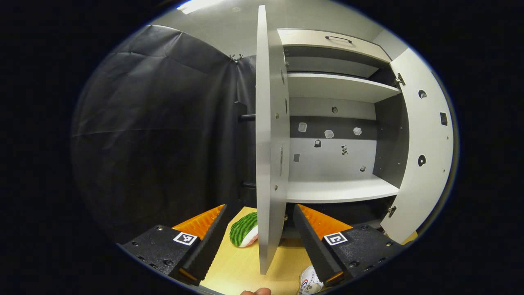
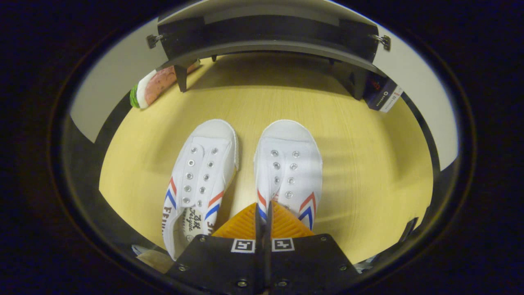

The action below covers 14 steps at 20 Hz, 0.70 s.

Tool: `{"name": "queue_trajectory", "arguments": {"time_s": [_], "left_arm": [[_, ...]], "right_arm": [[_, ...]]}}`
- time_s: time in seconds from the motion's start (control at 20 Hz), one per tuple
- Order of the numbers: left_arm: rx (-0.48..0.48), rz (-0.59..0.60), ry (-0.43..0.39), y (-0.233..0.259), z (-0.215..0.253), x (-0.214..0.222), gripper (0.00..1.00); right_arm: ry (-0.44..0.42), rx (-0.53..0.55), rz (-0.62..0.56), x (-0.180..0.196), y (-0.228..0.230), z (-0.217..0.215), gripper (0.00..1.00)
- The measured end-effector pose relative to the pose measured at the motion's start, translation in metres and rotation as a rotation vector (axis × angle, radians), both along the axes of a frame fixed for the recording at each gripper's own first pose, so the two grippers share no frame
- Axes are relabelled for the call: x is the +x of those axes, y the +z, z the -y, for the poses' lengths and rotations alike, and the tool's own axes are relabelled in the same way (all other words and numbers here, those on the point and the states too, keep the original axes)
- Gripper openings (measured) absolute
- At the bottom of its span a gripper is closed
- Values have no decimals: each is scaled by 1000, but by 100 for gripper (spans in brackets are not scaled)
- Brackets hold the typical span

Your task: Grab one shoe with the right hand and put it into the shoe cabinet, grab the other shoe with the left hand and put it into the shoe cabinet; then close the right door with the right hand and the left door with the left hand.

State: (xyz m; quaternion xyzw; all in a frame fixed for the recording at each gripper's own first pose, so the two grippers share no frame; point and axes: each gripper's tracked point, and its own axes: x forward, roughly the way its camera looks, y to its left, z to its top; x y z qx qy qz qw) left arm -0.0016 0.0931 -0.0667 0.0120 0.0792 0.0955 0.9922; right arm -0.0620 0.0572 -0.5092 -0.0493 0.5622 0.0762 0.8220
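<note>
Two white canvas shoes lie toes toward the cabinet; right gripper pinches the right shoe's edge, left gripper gapes wide.

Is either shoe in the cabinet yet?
No: both white shoes sit side by side on the wooden table below the cabinet.
</note>
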Motion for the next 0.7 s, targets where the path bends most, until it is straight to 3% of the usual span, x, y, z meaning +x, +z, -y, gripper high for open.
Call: {"name": "queue_trajectory", "arguments": {"time_s": [0.45, 0.7], "left_arm": [[25, 26, -3, 11, 0, -4, 96], [30, 34, -22, 12, 5, -2, 96]], "right_arm": [[-87, 123, 153, 13, 49, 7, 0], [-136, 235, 255, 33, 127, -3, 0]]}}
